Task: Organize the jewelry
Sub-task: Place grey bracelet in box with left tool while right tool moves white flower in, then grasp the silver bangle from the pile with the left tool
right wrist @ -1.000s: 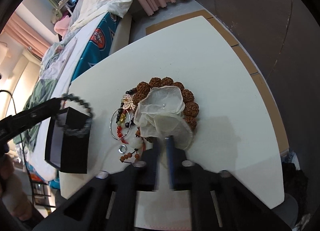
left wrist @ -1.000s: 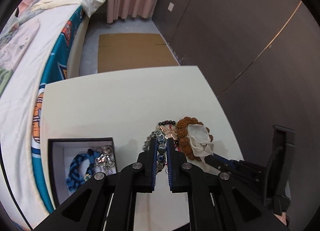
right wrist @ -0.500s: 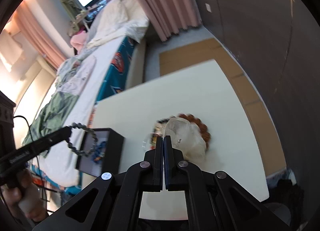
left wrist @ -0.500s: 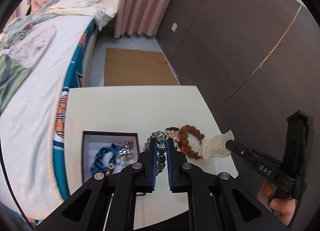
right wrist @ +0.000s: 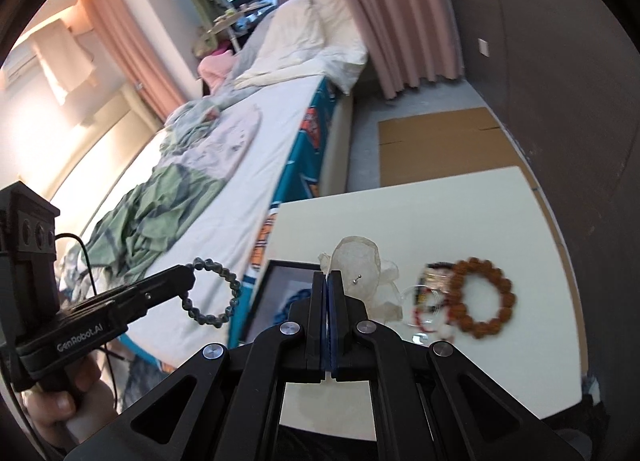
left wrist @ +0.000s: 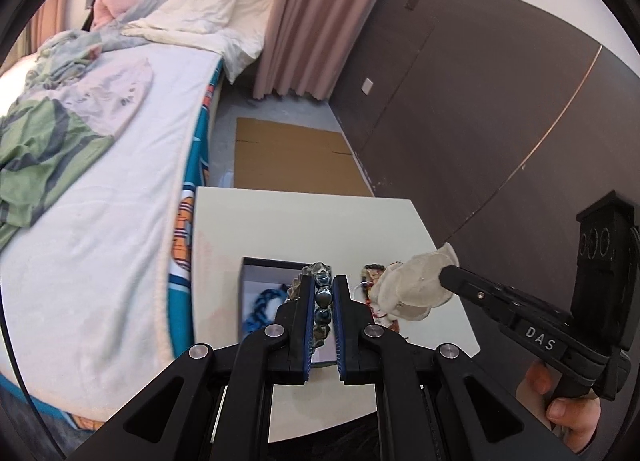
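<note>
Jewelry is split three ways: a grey bead bracelet hangs in the air pinched by the left tool, a sheer white pouch is clamped by the right tool above the tabletop. A brown bead bracelet lies on the tabletop beside smaller pieces, and a blue braided band sits in the black box.
</note>
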`<state>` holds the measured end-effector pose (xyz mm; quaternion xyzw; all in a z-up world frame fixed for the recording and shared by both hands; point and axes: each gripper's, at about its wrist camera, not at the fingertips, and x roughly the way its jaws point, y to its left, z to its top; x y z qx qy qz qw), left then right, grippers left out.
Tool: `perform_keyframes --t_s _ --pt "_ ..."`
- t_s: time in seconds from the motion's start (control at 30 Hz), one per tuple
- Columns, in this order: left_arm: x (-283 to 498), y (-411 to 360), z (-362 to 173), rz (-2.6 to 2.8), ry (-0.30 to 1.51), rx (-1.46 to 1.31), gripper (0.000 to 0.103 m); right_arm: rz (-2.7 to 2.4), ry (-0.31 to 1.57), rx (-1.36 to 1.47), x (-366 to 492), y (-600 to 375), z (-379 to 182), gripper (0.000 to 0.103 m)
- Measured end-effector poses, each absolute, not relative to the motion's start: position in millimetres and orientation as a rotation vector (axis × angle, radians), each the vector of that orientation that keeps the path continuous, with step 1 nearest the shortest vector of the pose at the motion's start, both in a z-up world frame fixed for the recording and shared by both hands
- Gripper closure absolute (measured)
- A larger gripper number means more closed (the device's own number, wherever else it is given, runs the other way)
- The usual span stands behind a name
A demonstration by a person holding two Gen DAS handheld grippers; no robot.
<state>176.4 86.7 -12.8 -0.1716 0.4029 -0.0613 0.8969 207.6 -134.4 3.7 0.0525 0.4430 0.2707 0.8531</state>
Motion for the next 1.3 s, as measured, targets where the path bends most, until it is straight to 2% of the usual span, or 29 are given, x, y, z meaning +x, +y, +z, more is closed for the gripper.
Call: perform_keyframes --t_s 0.27,0.3,0.33,0.4,0.87,1.1,1.17,1.2,1.23,1.3 --pt "154 118 -6 -0.080 0.817 -0.358 0.094 0.624 0.969 0.075 204 -83 -6 0.099" --pt "152 121 -5 -0.076 0.815 -0.359 0.094 0.617 0.978 0.049 205 -77 -8 0.090" --pt "151 123 -5 -0.073 0.814 -0.358 0.094 0.612 0.989 0.027 205 -71 -10 0.068" --pt "150 127 -3 -0.066 0.812 -0.356 0.094 0.598 0.993 0.019 203 -67 -14 0.044" --pt "175 98 -12 -0.112 0.846 -0.328 0.094 0.503 0.991 0.101 198 -131 -17 0.042" --pt "205 71 -35 -0.119 0.940 -0.344 0.093 0.448 0.978 0.159 203 -179 -11 0.042" --pt "212 66 -43 -0.111 0.980 -0.349 0.086 0.432 0.973 0.176 204 -195 -10 0.042" --pt "214 63 -47 -0.109 0.986 -0.346 0.075 0.426 0.971 0.182 204 -199 -9 0.042" --pt "215 60 -48 -0.114 0.982 -0.343 0.055 0.420 0.968 0.188 204 -205 -9 0.042" --pt "214 54 -47 -0.120 0.963 -0.330 0.037 0.405 0.964 0.204 205 -216 -10 0.042"
